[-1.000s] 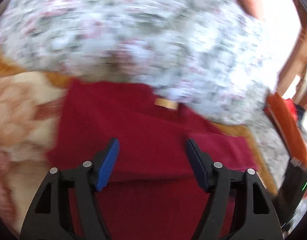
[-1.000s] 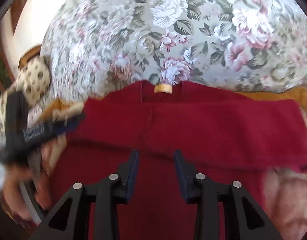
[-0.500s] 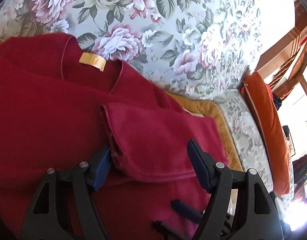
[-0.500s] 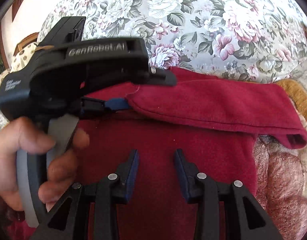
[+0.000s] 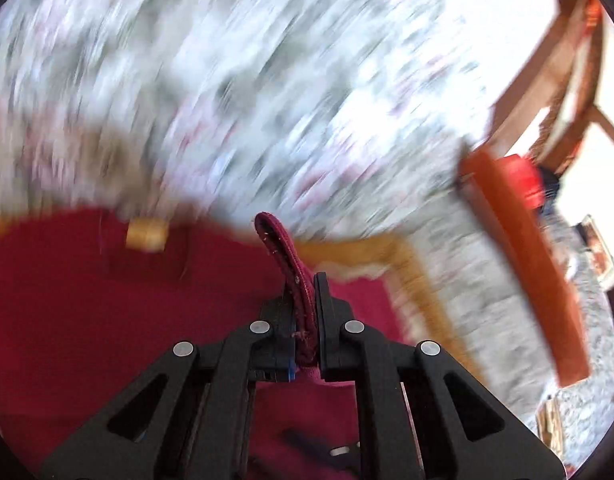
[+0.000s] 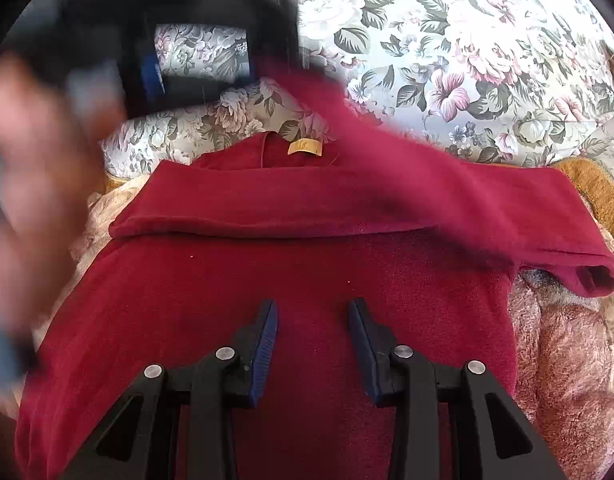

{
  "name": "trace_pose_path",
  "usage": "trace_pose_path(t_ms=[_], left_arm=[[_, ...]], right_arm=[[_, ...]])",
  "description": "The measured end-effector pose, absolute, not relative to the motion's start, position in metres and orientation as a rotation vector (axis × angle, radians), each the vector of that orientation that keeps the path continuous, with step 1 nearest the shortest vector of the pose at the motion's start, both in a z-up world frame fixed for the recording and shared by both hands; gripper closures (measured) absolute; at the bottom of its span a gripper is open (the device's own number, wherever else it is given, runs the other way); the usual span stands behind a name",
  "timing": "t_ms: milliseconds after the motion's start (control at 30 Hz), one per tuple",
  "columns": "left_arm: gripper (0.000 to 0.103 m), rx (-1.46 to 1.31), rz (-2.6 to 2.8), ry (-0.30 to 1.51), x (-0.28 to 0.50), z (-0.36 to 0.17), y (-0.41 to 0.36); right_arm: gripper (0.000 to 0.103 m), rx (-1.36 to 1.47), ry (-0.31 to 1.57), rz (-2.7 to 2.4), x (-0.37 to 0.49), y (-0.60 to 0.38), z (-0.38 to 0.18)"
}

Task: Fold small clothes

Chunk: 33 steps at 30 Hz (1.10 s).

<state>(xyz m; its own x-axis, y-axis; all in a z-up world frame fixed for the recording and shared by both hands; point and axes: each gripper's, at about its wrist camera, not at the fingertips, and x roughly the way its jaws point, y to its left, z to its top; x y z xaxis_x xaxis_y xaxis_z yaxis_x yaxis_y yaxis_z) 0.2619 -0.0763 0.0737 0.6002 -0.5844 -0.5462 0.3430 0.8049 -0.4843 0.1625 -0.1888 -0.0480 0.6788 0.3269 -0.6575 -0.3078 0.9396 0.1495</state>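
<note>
A dark red fleece top lies flat on a sofa seat, its neck with a yellow label at the far side. Its sleeve lies folded across the chest. My left gripper is shut on the sleeve cuff and holds it up; it shows blurred at the upper left of the right wrist view. My right gripper is open and empty, low over the body of the top.
The floral sofa back rises behind the top. A plush pink and tan blanket covers the seat at the right. An orange cushion and wooden furniture stand to the right.
My left gripper has shut on the sleeve cuff and lifted it up and to the left. The left wrist view is now blurred by motion. My right gripper has stayed put.
</note>
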Motion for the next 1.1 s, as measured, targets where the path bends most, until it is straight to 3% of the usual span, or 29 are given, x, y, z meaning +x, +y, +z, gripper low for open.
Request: trace_pose_path(t_ms=[167, 333, 700, 933, 1067, 1100], left_arm=[[0.097, -0.349, -0.489, 0.660, 0.266, 0.120, -0.035], [0.097, -0.359, -0.390, 0.681, 0.262, 0.107, 0.023], [0.097, -0.413, -0.092, 0.901, 0.271, -0.034, 0.114], [0.077, -0.449, -0.046, 0.917, 0.260, -0.045, 0.136], [0.058, -0.404, 0.083, 0.778, 0.242, -0.017, 0.137], [0.058, -0.396, 0.074, 0.746, 0.240, -0.012, 0.134]], right_arm=[[0.067, 0.027, 0.744, 0.356, 0.162, -0.189, -0.048], [0.067, 0.025, 0.743, 0.355, 0.158, -0.188, -0.048], [0.067, 0.024, 0.743, 0.356, 0.159, -0.188, -0.048], [0.067, 0.028, 0.742, 0.358, 0.160, -0.188, -0.049], [0.067, 0.027, 0.742, 0.358, 0.161, -0.189, -0.049], [0.067, 0.027, 0.742, 0.358, 0.161, -0.189, -0.049]])
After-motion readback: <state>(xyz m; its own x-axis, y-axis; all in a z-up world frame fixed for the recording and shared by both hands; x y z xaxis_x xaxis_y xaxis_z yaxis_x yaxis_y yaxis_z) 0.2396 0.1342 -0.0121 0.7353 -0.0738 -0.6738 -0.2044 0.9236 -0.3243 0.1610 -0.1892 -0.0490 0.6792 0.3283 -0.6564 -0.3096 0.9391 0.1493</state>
